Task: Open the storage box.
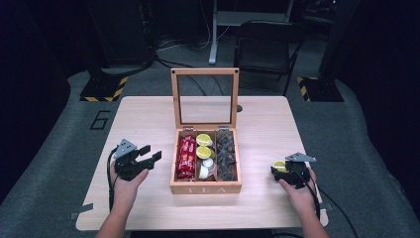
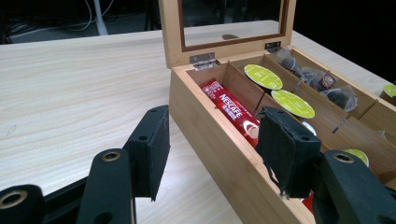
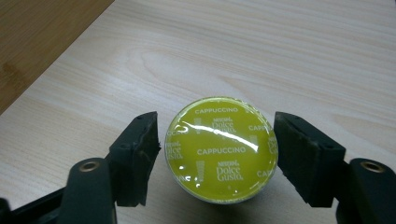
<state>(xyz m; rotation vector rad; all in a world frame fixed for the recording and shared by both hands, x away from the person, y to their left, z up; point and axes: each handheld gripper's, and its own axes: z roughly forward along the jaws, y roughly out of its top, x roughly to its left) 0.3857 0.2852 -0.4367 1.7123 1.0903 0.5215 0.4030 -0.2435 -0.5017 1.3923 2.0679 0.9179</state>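
High view: wooden tea box (image 1: 205, 188), lid up, mid-table (image 1: 148, 114); left gripper (image 1: 146, 156) wide, empty, left of it; right gripper (image 1: 277, 170) right of it, around a green capsule (image 1: 279, 165).
Left gripper view: jaws wide beside the box's near wall.
Right gripper view: capsule on the table between parted jaws, a thin gap each side.

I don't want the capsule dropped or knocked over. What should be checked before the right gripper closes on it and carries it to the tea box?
1. Green capsule sits between the right gripper jaws: ok.
2. Jaws gripping the capsule: not ok, a slim gap shows on each side.
3. Capsule upright, foil lid up, on the table: ok.
4. Tea box lid open: ok.
5. Free room in the middle compartment beside the capsules there: cannot tell.
6. Left gripper open, left of the box, off the path: ok.
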